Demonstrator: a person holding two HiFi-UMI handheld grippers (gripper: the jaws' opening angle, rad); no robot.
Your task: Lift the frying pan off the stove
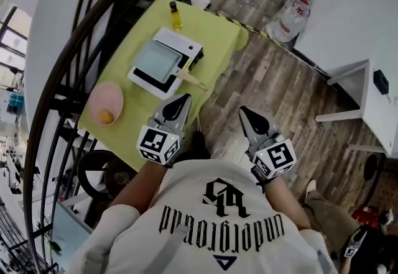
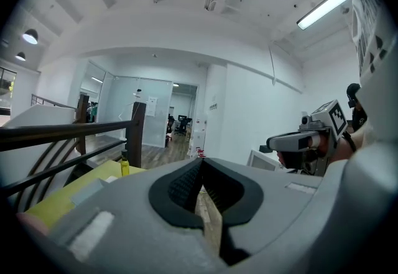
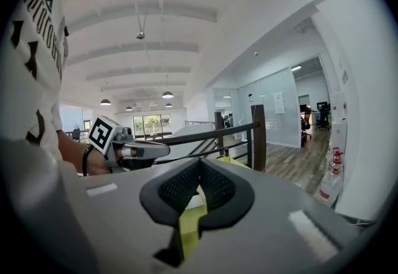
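Note:
A square grey frying pan (image 1: 155, 60) with a wooden handle (image 1: 190, 77) sits on a white stove (image 1: 185, 43) on the yellow-green table (image 1: 214, 33). My left gripper (image 1: 185, 100) is shut and empty. It hovers over the table's near edge, a short way below the handle's end. My right gripper (image 1: 244, 110) is also shut and empty, out over the wooden floor to the right of the table. In the left gripper view the jaws (image 2: 200, 165) are pressed together and the right gripper (image 2: 300, 140) shows beside them. In the right gripper view the jaws (image 3: 199, 165) are closed too.
A small bottle of yellow oil (image 1: 175, 16) stands at the table's far edge. A pink plate (image 1: 107, 97) with an orange item lies left of the stove. A dark curved railing (image 1: 74, 49) runs along the table's left side. White furniture (image 1: 367, 89) stands at the right.

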